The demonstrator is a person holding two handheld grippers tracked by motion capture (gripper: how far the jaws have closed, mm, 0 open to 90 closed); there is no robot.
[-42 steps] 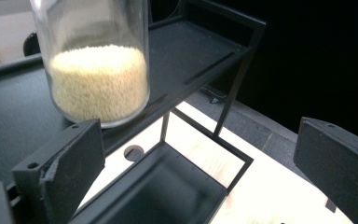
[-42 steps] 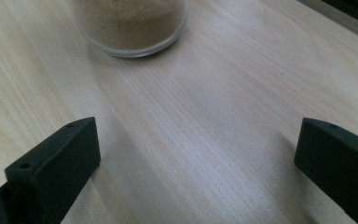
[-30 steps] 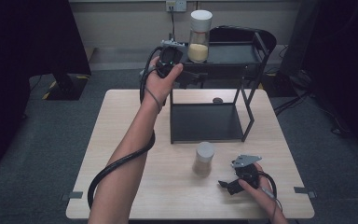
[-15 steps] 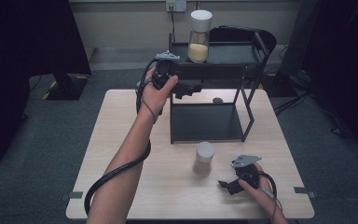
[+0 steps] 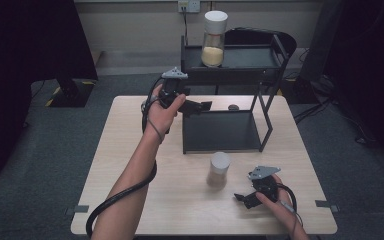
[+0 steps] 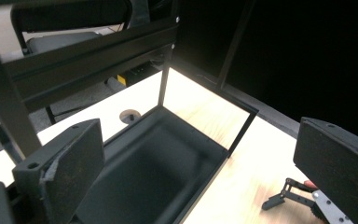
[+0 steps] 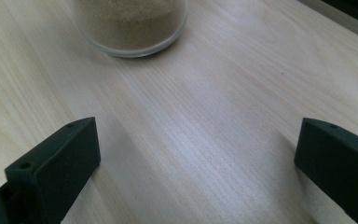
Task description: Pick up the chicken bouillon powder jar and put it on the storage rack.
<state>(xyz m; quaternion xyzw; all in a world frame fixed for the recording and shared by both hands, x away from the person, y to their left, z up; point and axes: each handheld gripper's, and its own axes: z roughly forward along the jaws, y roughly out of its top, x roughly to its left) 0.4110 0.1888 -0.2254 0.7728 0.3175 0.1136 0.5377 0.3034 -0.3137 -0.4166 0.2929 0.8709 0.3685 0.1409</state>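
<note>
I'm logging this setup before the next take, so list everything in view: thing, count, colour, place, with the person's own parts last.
Light wooden table: one, pale wood, centre of the high view.
Black metal two-tier shelf rack: one, black, standing on the table's far half.
Tall glass jar with a white lid: one, clear with yellowish powder, on the rack's top shelf.
Short glass jar with a grey lid: one, clear with brownish powder, on the table in front of the rack.
Black chair: one, behind the rack.
Wall socket: one, pale, on the back wall.
Left gripper: one, black, jaws open, held up beside the rack.
Right gripper: one, black, jaws open, low over the table near the short jar.
</note>
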